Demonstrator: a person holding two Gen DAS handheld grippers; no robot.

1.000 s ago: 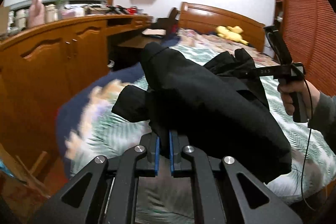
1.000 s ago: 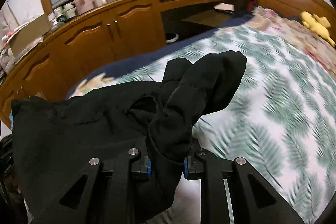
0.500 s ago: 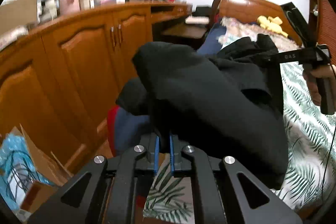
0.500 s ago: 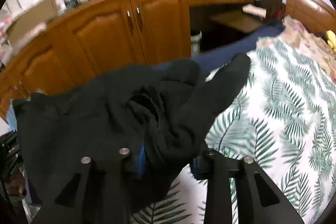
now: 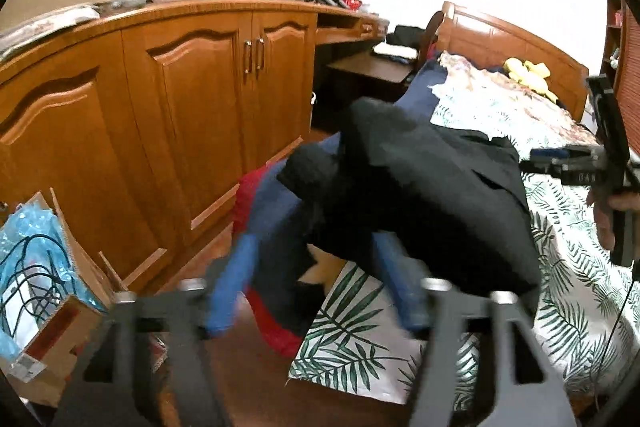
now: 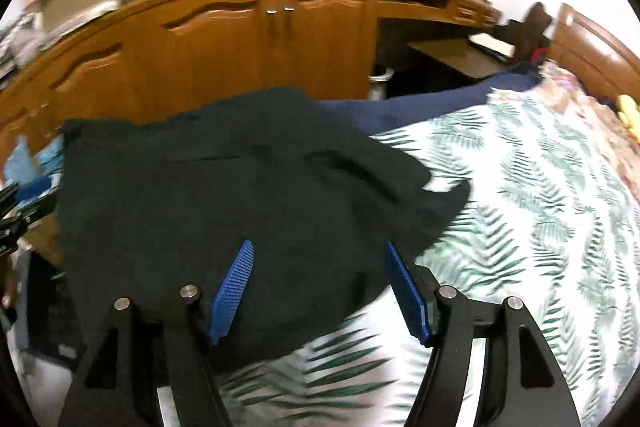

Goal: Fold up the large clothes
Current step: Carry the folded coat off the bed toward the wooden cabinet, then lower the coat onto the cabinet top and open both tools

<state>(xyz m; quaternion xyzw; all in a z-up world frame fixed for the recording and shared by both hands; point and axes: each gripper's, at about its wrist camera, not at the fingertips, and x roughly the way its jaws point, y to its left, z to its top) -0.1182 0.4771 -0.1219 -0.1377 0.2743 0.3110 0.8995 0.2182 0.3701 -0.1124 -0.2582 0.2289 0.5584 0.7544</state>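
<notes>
Wooden cabinets (image 5: 168, 115) are running along the far side of the room, and beside them the bed (image 6: 540, 211) with its palm-leaf cover is carrying the work. At the bed's near corner, on the edge facing the cabinets, the black garment (image 6: 224, 211) is lying in a folded bundle, with one part hanging over the edge toward the floor. Both grippers have just been opening, so the cloth that was pinched a moment ago is now being released onto the cover. The left gripper (image 5: 316, 291) is standing wide and blurred, its pads not pressing the cloth. The right gripper (image 6: 320, 291) is also spread, the garment lying between its blue pads (image 6: 234, 287) without being squeezed. I judge that this garment is being put down as finished.
</notes>
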